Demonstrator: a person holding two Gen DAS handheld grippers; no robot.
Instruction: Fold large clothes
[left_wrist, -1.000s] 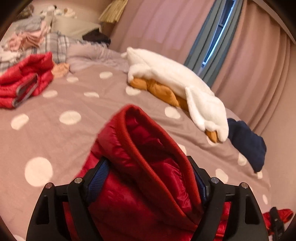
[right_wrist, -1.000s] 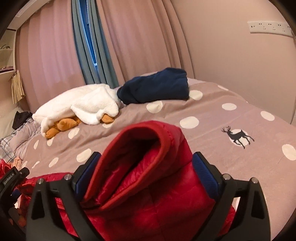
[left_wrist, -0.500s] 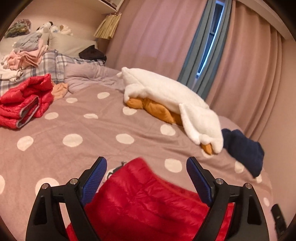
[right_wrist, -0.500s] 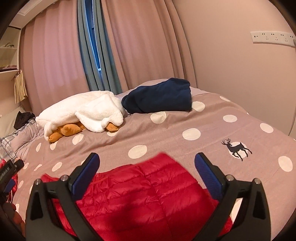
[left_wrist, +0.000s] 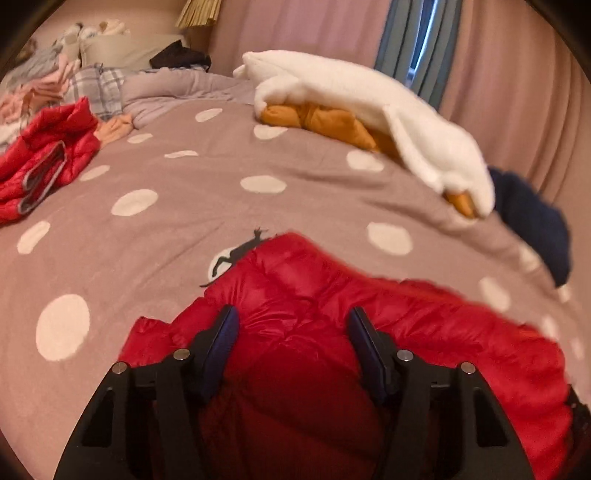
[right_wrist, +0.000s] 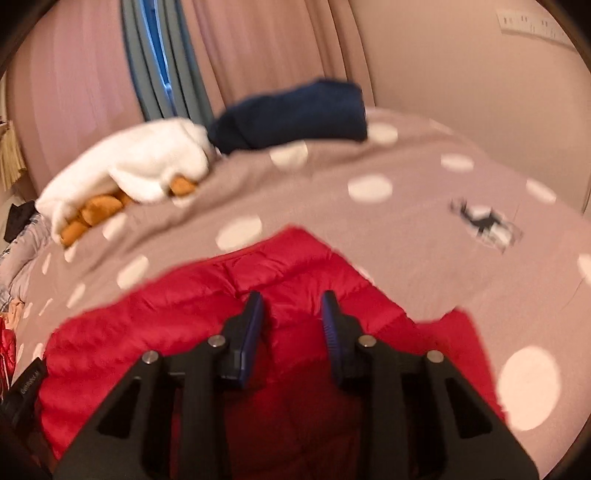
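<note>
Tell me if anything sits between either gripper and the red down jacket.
Nothing visible does. The left gripper and right gripper are both right over the red down jacket, their jaws having just been closing with its fabric between them. The white fleece lies well behind.

The left hand-held gripper (left_wrist: 293, 325) hangs over a red puffer jacket (left_wrist: 332, 295) spread on the near part of the dotted bed (left_wrist: 166, 229). Its jaws, just closing, stand apart with the jacket's padding between them.
</note>
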